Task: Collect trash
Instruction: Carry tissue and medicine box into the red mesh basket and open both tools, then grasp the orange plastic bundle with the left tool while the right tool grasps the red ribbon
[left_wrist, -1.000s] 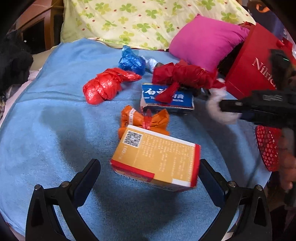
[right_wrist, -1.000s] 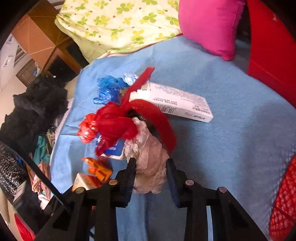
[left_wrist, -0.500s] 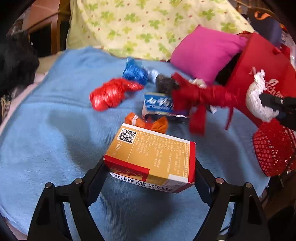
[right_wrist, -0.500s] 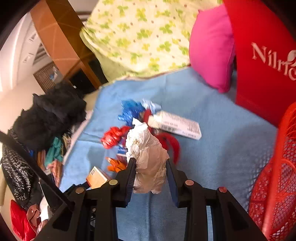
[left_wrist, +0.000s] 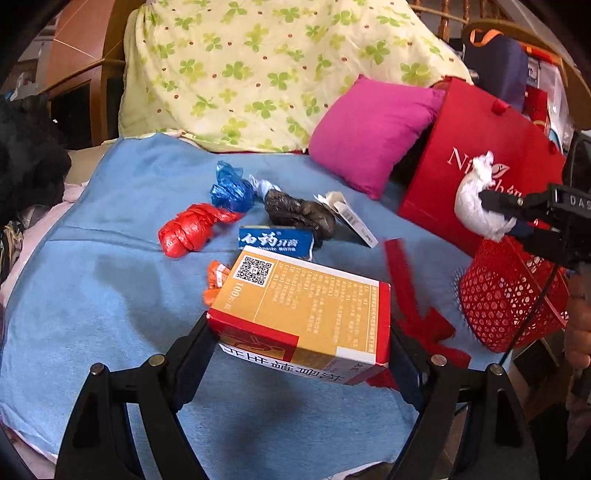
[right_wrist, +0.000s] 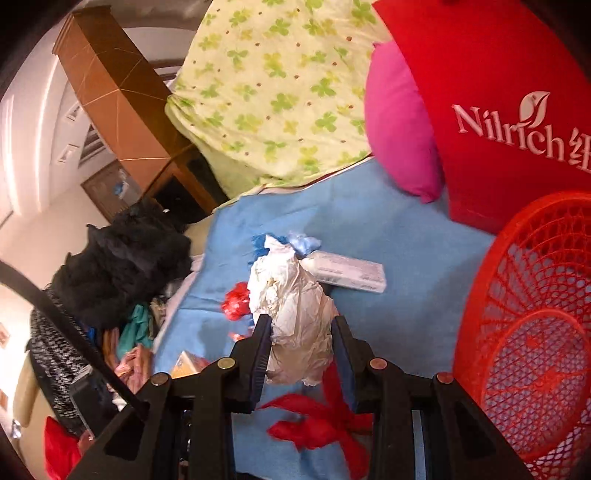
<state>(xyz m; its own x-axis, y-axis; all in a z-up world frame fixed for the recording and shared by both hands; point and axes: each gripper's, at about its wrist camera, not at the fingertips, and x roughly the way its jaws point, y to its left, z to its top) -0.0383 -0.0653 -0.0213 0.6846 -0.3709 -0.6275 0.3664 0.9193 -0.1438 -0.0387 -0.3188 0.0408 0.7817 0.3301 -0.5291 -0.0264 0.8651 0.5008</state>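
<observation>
My left gripper (left_wrist: 299, 334) is shut on an orange and red carton (left_wrist: 306, 306), which it holds just above the blue blanket (left_wrist: 110, 295). My right gripper (right_wrist: 301, 326) is shut on a crumpled white paper wad (right_wrist: 291, 295). In the left wrist view that wad (left_wrist: 476, 206) hangs over the rim of the red mesh basket (left_wrist: 509, 295). The same basket (right_wrist: 535, 332) fills the right side of the right wrist view. A loose red plastic bag (right_wrist: 317, 424) sits under the right gripper, blurred.
On the blanket lie a red bag ball (left_wrist: 188, 229), a blue bag (left_wrist: 231, 190), a dark bag (left_wrist: 299, 214), a blue toothpaste box (left_wrist: 275, 242), a white box (left_wrist: 354, 221) and an orange wrapper (left_wrist: 214, 280). A red paper bag (left_wrist: 480, 166) and a pink pillow (left_wrist: 369, 129) stand behind.
The left gripper closed on the carton and lifted it off the blanket. The right gripper rose and carried the wad to the red basket; the red bag trailed along, then dropped away.
</observation>
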